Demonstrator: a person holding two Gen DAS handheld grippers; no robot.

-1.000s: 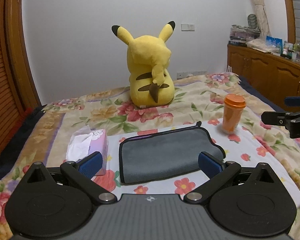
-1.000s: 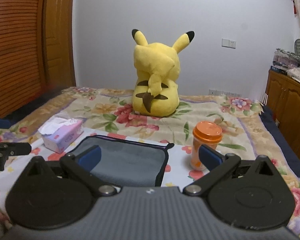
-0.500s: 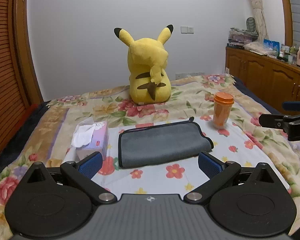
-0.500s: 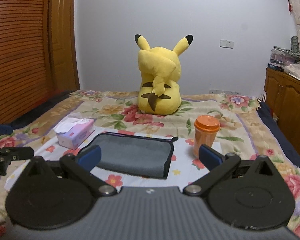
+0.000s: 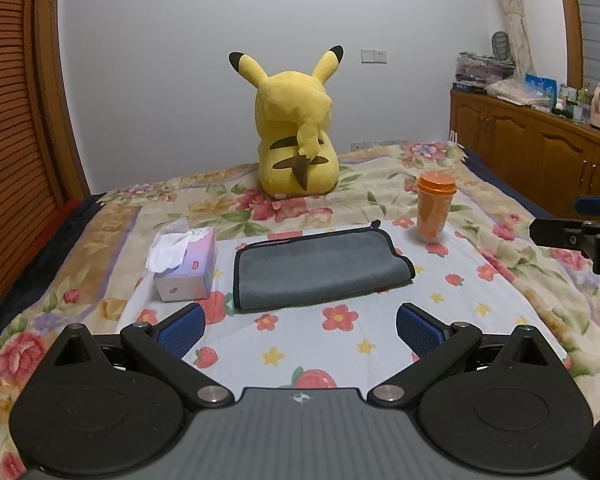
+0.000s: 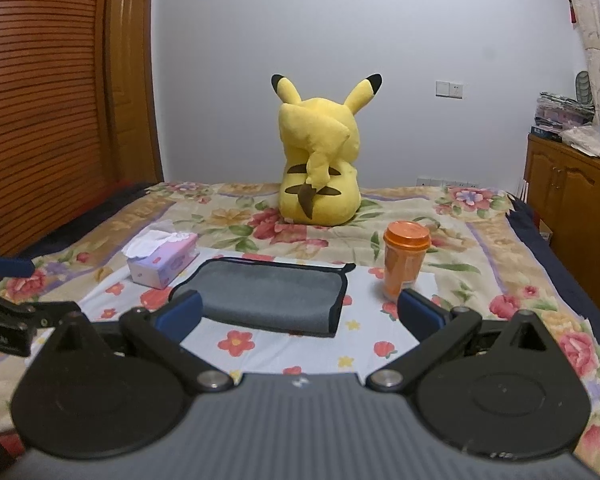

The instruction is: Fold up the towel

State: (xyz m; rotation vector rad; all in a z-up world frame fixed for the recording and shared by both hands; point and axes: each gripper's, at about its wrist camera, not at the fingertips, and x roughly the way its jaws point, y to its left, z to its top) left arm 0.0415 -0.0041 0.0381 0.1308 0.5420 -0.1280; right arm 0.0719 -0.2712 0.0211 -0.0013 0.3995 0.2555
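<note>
A grey towel (image 5: 320,268) with black trim lies folded flat on a white floral cloth on the bed; it also shows in the right wrist view (image 6: 268,296). My left gripper (image 5: 300,330) is open and empty, held back from the towel's near edge. My right gripper (image 6: 300,312) is open and empty, near the towel's near edge. The right gripper's fingers (image 5: 572,232) show at the right edge of the left wrist view. The left gripper's fingers (image 6: 12,268) show at the left edge of the right wrist view.
A tissue box (image 5: 184,264) stands left of the towel. An orange lidded cup (image 5: 434,208) stands at its far right corner. A yellow plush toy (image 5: 296,136) sits behind. A wooden cabinet (image 5: 540,148) lines the right wall, a slatted wooden door (image 6: 52,92) the left.
Both grippers have pulled back and up from the towel, so it looks smaller and farther. Both stay open. The towel has not moved.
</note>
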